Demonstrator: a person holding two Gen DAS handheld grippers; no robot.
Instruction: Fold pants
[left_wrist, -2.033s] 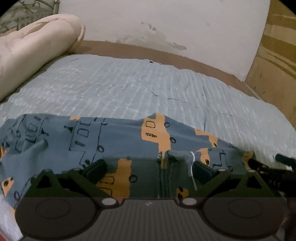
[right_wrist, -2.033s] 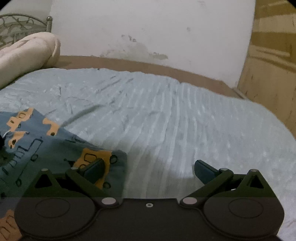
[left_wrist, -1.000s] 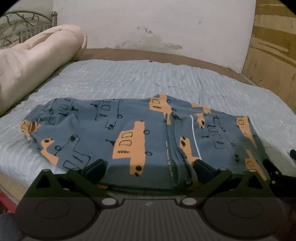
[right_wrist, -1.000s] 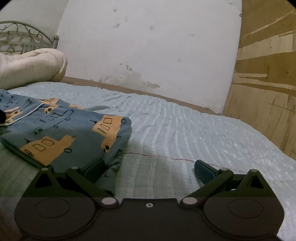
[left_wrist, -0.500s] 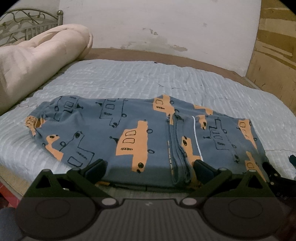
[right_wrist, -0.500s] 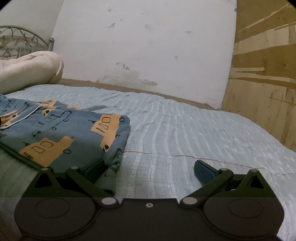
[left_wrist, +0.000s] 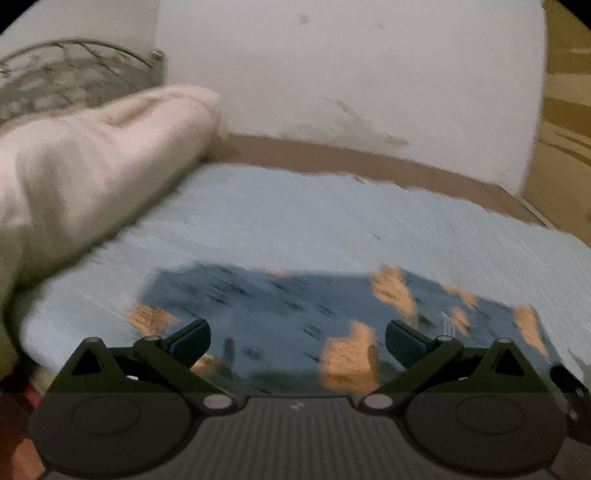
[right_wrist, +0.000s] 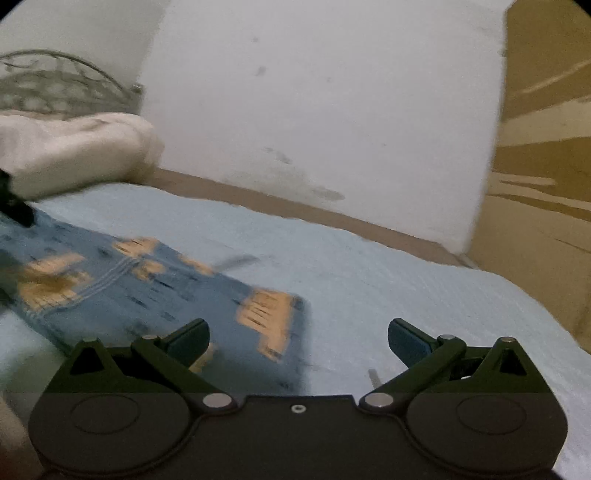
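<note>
Blue pants (left_wrist: 295, 306) printed with orange vehicles lie folded flat on the light blue bedspread (left_wrist: 332, 221). Both views are motion-blurred. My left gripper (left_wrist: 297, 338) is open above the near edge of the pants, nothing between its fingers. In the right wrist view the pants (right_wrist: 155, 291) lie left of centre, their right end near the left finger. My right gripper (right_wrist: 297, 336) is open over the pants' right end and bare bedspread (right_wrist: 388, 288), holding nothing. The tip of the left gripper shows at that view's left edge.
A rolled cream blanket (left_wrist: 81, 162) lies along the left side of the bed, before a metal headboard (left_wrist: 74, 70). A white wall (left_wrist: 351, 74) stands behind the bed and a wooden panel (right_wrist: 546, 147) at the right. Bedspread stretches beyond the pants.
Both grippers stayed open and drew back from the pants over two seconds. In the last half second both views swung and blurred; the pants now sit lower and nearer in the frames.
</note>
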